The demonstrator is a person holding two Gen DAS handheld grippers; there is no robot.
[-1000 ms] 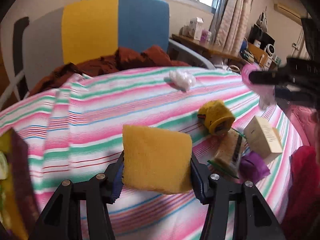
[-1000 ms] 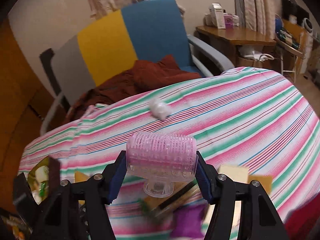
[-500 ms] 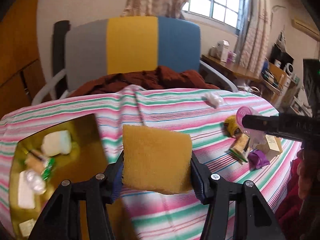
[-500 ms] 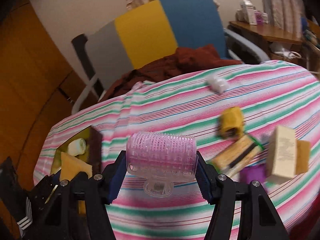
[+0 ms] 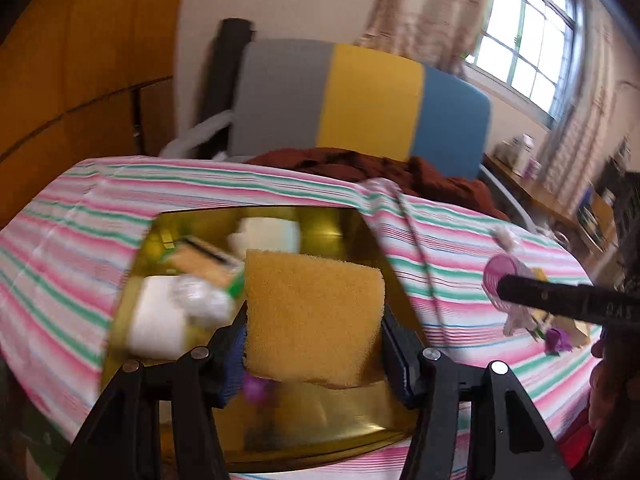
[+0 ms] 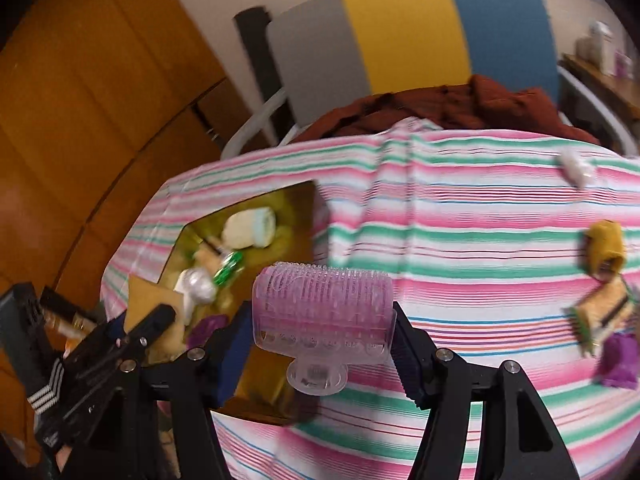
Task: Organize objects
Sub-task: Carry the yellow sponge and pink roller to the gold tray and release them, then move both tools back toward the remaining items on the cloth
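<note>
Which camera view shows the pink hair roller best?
The right wrist view: the pink hair roller fills the centre, clamped in the right tool. The left wrist view shows only one blurred end at its right edge.

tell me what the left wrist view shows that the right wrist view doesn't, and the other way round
Only the left wrist view shows the window and the sponge face on, clamped in the left gripper.

Only the right wrist view shows the yellow roll and the purple item clearly on the cloth, and the pink roller close up in the right gripper.

Both show the gold tray holding small items, the striped cloth, the chair and a white wad.
</note>
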